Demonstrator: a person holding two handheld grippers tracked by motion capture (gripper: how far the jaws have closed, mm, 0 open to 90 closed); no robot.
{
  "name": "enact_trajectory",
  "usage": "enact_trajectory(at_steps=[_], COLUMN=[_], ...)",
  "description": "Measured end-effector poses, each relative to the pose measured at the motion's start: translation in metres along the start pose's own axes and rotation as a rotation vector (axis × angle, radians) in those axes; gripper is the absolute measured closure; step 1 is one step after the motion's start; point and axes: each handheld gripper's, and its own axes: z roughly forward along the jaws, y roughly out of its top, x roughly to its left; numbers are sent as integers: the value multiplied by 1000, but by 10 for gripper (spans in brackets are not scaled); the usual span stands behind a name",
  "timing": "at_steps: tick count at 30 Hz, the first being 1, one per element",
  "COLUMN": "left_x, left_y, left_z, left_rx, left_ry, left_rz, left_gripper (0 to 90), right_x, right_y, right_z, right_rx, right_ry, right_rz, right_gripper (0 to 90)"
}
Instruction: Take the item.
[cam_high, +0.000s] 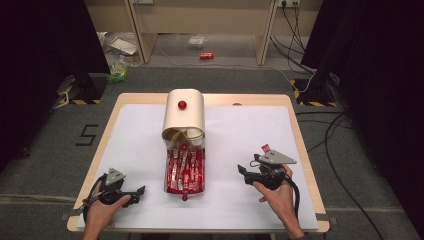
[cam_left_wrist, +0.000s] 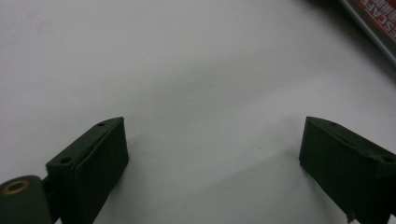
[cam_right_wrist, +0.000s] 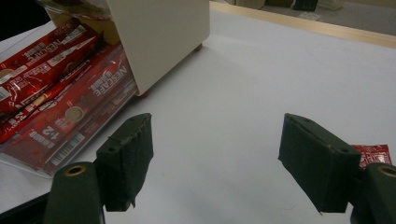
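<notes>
A cream box (cam_high: 183, 116) with a red knob (cam_high: 182, 104) stands mid-table, and its clear drawer (cam_high: 185, 171) is pulled out toward me, packed with several red coffee sachets (cam_right_wrist: 51, 93). My left gripper (cam_high: 141, 190) rests open on the white mat to the left of the drawer, its jaws wide over bare mat (cam_left_wrist: 210, 135). My right gripper (cam_high: 243, 171) is open to the right of the drawer, pointing at it, with nothing between its jaws (cam_right_wrist: 217, 163). A loose red sachet (cam_high: 265, 148) lies just beyond the right gripper.
The white mat (cam_high: 240, 130) covers a wooden table (cam_high: 300, 140). Past the table's far edge is grey floor with cables (cam_high: 330, 135), a red can (cam_high: 206, 56) and wooden furniture. Dark curtains stand on both sides.
</notes>
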Motion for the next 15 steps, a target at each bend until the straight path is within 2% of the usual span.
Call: enact_trajectory(at_steps=[15], left_x=[0], left_y=[0], left_z=[0], left_rx=[0], left_ry=[0], left_rz=[0], left_gripper=[73], right_x=[16], right_y=[0], right_z=[4], right_rx=[8], right_ry=[41], right_rz=[-19], right_gripper=[267])
